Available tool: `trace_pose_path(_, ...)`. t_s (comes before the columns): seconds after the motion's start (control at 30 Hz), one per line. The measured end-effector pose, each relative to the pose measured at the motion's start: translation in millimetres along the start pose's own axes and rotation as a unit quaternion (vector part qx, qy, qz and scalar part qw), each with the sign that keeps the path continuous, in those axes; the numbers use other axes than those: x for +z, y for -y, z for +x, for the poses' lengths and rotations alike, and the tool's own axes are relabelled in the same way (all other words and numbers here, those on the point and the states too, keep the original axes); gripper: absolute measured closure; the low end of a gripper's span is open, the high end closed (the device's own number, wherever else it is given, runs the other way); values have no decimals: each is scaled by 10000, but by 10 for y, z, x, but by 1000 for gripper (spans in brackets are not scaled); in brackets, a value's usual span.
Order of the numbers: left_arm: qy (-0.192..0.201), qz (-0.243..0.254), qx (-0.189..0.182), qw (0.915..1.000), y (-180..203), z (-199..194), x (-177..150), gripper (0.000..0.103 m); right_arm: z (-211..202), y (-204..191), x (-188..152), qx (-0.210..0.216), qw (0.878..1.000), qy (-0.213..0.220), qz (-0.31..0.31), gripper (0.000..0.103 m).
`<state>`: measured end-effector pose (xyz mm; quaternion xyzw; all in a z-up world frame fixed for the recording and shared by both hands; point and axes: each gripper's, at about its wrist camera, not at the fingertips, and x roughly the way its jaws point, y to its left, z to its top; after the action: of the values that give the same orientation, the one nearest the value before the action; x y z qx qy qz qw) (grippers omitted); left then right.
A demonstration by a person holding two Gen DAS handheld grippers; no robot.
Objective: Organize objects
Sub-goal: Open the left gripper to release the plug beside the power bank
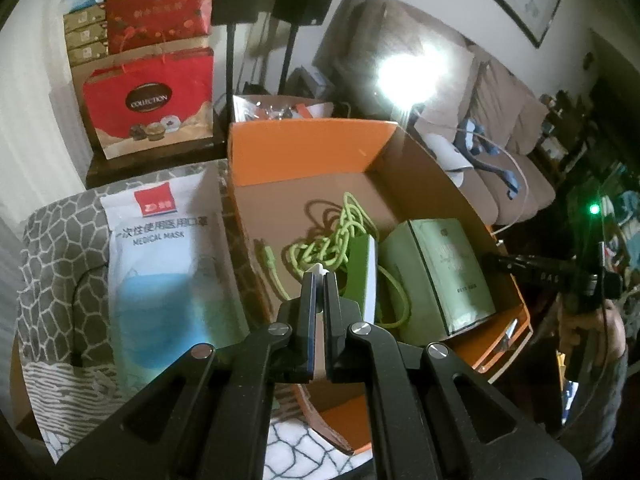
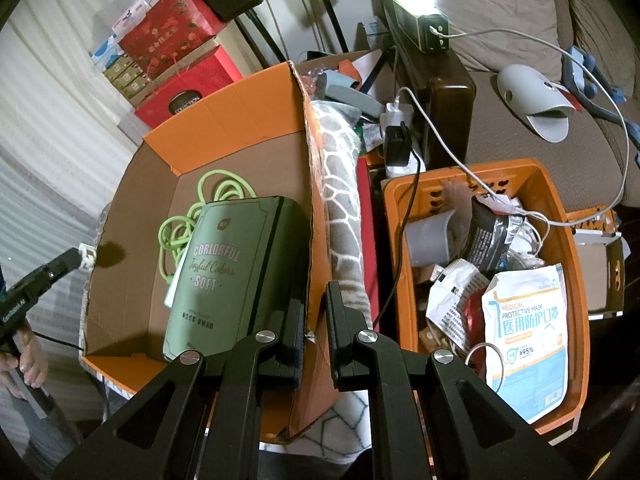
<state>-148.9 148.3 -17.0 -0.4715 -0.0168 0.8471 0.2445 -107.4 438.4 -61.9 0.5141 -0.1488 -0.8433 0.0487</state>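
Box: an orange box [image 1: 304,148] with cardboard inside, open at the top; in it lie a green cable [image 1: 340,240], a green pack [image 1: 452,272] and a thin green-and-white item (I cannot tell what it is)
Left tool [image 1: 319,276]: fingers together, clamped on a small white piece whose tip shows just past the pads; it points steeply down, above the cable, near the box wall on the mask side
Right tool [image 2: 316,320]: it straddles the box's side wall, one finger inside beside the pack, one outside; the wall's torn edge sits between them, so I judge it pinches the wall to steady the box (the gap in the picture looks wider than a tight grip)
Mask bag [image 1: 176,280]: it lies outside the box on a patterned cloth, apart from the left tool
Basket [image 2: 560,216]: orange, just beside the box, full of packets and wires
Risk 1: the white piece is small and held only at the tips; a tilt of the hand could let it slip and fall among the cable loops
Risk 2: the cardboard wall is thin; a pull from the right tool could tear it further or tip the box
Hands: a hand [image 2: 28,360] grips the left tool's handle low at the frame edge; both tools aim downward into the box
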Motion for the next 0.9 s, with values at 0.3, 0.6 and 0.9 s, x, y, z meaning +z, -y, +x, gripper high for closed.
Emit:
trace_pose_path(0.3,-184,104,38,9998,79,144,-37,100,0,7,-1,7,10000,1,4,95)
trace_pose_path(0.6,-82,219,217,9995,100,79,-40,93,0,16,-2,7,10000,2,0,94)
trace_pose_path(0.9,306,173,582,9977,24,-75,1,56,0,22,-3,10,10000,2,0,94)
